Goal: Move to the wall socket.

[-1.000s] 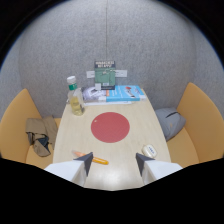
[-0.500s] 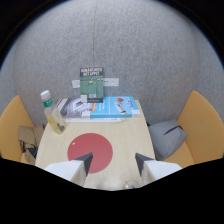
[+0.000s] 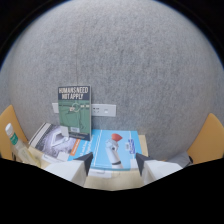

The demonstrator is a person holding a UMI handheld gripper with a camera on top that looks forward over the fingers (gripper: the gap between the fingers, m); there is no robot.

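A grey felt wall [image 3: 150,65] fills the back. The wall socket [image 3: 102,109] sits just beside the standing green book [image 3: 75,112]. The gripper [image 3: 113,162] is open wide, holding nothing.

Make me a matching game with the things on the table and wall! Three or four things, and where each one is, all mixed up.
Things:
1. green book
2. wall socket
3. blue book
4. bottle

Places:
A. lying flat just ahead of the fingers
B. on the grey wall, partly behind the upright book
C. at the table's far side edge, by the yellow seat
D. standing upright against the wall

Pairs: 1-D, 2-B, 3-A, 4-C

The gripper is open, holding nothing.
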